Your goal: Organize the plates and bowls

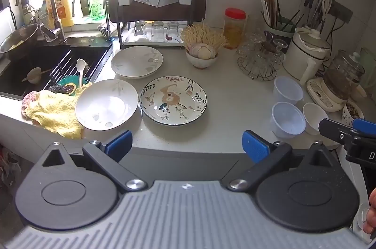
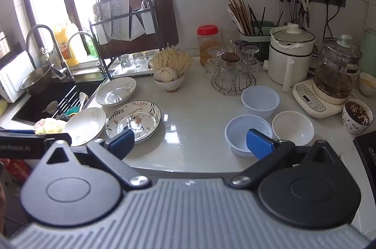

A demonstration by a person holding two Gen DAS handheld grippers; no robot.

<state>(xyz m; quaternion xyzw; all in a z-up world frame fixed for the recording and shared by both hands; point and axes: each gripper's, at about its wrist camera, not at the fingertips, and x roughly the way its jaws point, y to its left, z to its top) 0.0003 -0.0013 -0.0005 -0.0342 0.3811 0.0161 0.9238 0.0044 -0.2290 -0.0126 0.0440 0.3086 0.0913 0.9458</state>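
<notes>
Both grippers' fingers (image 1: 255, 146) (image 2: 258, 143) are spread wide and hold nothing, above the near edge of the table (image 1: 235, 93). Three plates (image 1: 173, 100) sit beside the sink (image 1: 47, 65); three small bowls (image 2: 248, 132) cluster well apart, near the kettle (image 2: 337, 70).

Three plates (image 1: 173, 100) cluster at ten o'clock on the counter (image 2: 192, 129) — two white, one floral. At two o'clock sit three small bowls (image 2: 248, 134) — two translucent plastic, one white. Three upturned glasses (image 1: 157, 30) stand on the rack's tray.
</notes>
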